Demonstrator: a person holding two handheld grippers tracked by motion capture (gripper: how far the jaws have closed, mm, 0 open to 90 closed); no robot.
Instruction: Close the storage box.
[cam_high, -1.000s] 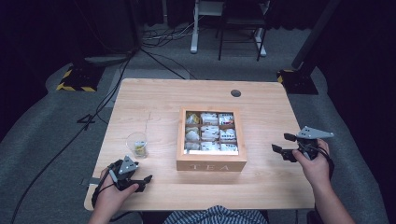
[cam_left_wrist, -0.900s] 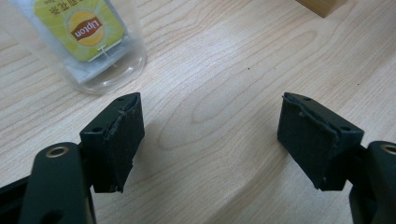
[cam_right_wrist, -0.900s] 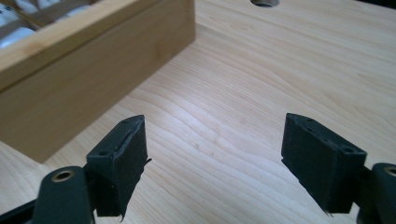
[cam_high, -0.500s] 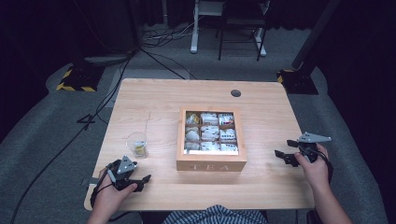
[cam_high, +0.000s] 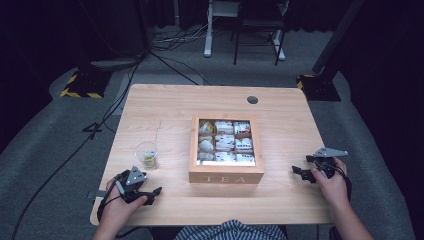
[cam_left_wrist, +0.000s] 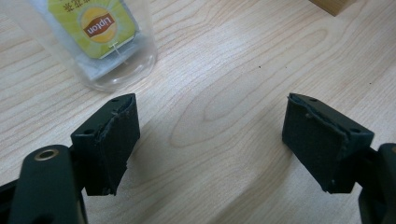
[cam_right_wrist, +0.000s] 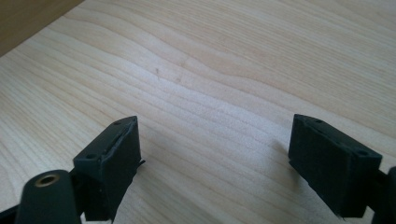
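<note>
High view: the left gripper (cam_high: 150, 192) rested on the table (cam_high: 170, 105) at about seven o'clock, jaws spread, with nothing held. Just beyond it, toward one o'clock from that hand, stood the clear cup (cam_high: 147, 154) with a tea bag inside. The open wooden tea box (cam_high: 226, 176) sat at the centre. At four o'clock the right gripper (cam_high: 300, 173) hovered low, its jaws having just been opening, with nothing between them.

Left gripper view: the cup (cam_left_wrist: 100, 51) stood at eleven o'clock past the released jaws, its yellow-tagged tea bag (cam_left_wrist: 99, 25) showing.

Right gripper view: bare tabletop (cam_right_wrist: 243, 70) lay between the parted jaws.

Judging by this, the bag was already in the cup; any next move would call for a fresh reach.
</note>
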